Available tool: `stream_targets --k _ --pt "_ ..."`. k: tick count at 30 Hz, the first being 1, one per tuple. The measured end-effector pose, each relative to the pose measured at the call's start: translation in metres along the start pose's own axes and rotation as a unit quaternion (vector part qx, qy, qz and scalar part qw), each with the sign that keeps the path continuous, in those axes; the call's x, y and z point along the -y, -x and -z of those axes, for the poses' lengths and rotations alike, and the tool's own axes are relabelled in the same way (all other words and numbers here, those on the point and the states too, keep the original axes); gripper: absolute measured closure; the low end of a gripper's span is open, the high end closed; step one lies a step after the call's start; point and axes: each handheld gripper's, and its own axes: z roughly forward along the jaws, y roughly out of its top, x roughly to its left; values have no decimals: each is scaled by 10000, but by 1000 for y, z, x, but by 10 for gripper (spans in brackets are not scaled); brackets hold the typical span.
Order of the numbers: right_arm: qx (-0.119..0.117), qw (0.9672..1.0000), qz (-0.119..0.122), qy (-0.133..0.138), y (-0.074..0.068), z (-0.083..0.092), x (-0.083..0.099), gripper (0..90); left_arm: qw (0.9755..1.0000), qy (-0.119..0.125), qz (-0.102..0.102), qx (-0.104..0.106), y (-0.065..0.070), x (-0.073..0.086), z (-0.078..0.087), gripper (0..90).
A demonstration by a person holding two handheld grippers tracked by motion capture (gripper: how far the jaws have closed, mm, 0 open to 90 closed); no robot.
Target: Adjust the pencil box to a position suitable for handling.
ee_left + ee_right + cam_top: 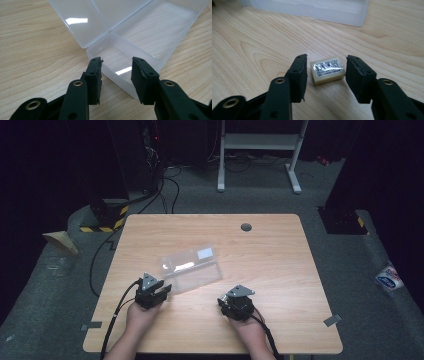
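Observation:
A clear plastic box (192, 268) lies open at the middle of the wooden table, its lid (82, 22) folded back flat. My left gripper (156, 290) sits at the box's near left corner; in the left gripper view its open jaws (117, 72) straddle the corner wall of the box tray (150, 37). My right gripper (235, 302) is to the right, nearer the front edge. In the right gripper view its jaws (325, 72) stand open on either side of a small wrapped eraser (327, 70) lying on the table, not touching it. The box edge (317, 8) lies beyond.
The wooden table (270, 255) has a dark cable hole (246, 227) near its far edge. Cables trail from both grippers off the front edge. A white stand (260, 150) and floor cables lie beyond the table.

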Motion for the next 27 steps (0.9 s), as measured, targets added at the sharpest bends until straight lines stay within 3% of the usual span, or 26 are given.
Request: stream_targets --k 3,7,11,15,19,27 --pt "56 9999 144 -71 -3 -2 0 577 10000 -1 24 -12 0 0 0 600" --pt "35 9998 150 -82 -4 -2 -1 586 10000 -13 22 -18 0 0 0 603" --pt "176 9998 78 3 0 6 -1 586 10000 7 -52 4 1 0 0 663" --pt "445 9990 -74 39 19 19 5 586 9996 -80 -247 62 6 -1 -2 685" --pt "731 9969 -299 -17 43 34 20 585 9985 -125 -535 -13 13 -2 -3 660" --pt "1221 9907 -593 -97 78 58 43 585 9990 -136 -436 4 11 -2 -4 670"
